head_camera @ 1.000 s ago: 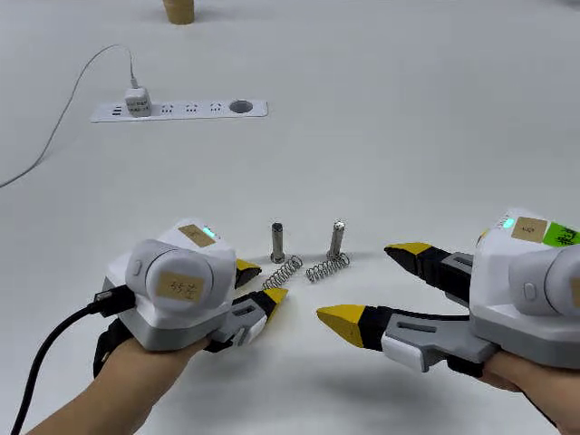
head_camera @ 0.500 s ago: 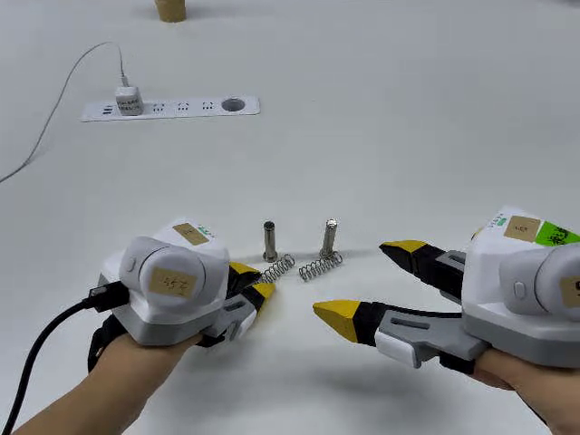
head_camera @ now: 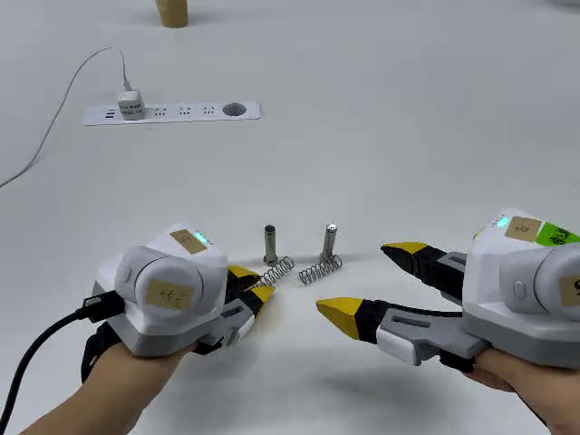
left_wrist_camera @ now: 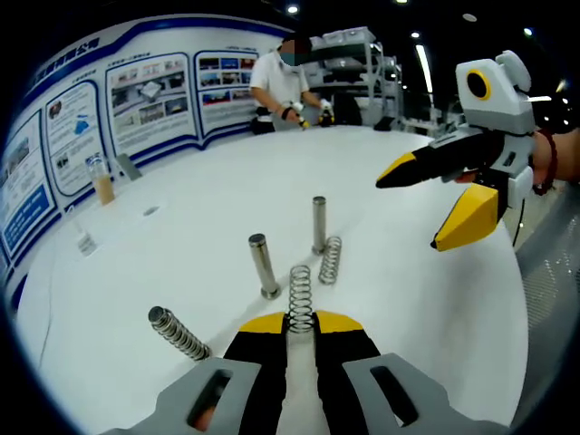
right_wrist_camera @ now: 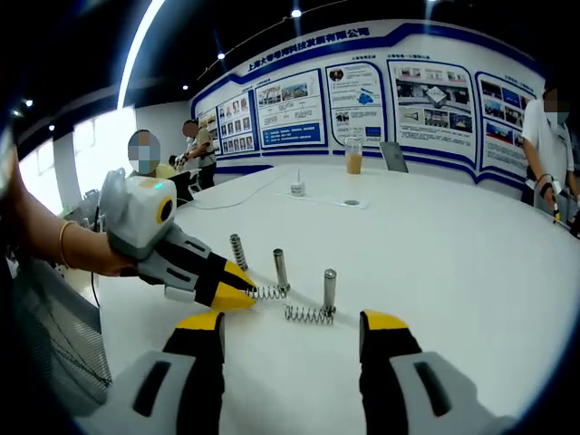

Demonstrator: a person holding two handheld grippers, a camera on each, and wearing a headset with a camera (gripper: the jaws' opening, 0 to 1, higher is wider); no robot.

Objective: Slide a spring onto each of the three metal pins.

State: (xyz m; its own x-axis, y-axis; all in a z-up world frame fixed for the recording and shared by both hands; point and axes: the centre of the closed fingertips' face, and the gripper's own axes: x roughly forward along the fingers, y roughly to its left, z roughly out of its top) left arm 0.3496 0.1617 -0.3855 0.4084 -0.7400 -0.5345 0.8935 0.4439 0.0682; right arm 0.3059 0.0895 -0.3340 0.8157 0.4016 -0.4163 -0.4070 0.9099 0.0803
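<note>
**A:** What has the left gripper [left_wrist_camera: 301,319] got?

**B:** Its jaws are pinched on the near end of a spring [left_wrist_camera: 300,288]. The spring sticks straight out ahead of the tips, low over the table [head_camera: 408,136]. The right gripper [right_wrist_camera: 293,324] is spread wide, with nothing between its jaws.

**A:** And the pins?

**B:** A bare pin [left_wrist_camera: 263,265] stands upright just ahead and left of the left tips. The spring's free end is at its foot, touching or nearly; I can't tell which. A far pin [left_wrist_camera: 319,224] stands beyond, also bare, with a loose spring [left_wrist_camera: 331,260] lying at its foot. Off to the left gripper's left, a third pin [left_wrist_camera: 178,332] already wears its coil, so I'd judge one of three done.

**A:** What could spoil it?

**B:** The grip is on one end only, so the spring could droop or swing when lifted and miss the pin's top. The pins stand free on small feet, and a sideways nudge from the coil or a jaw would likely tip one. Squeezing hard may flatten the end coil, and then it would jam on the pin. The right gripper is near enough to steady the bare pin, but closing off-centre would topple it into the loose spring.
</note>
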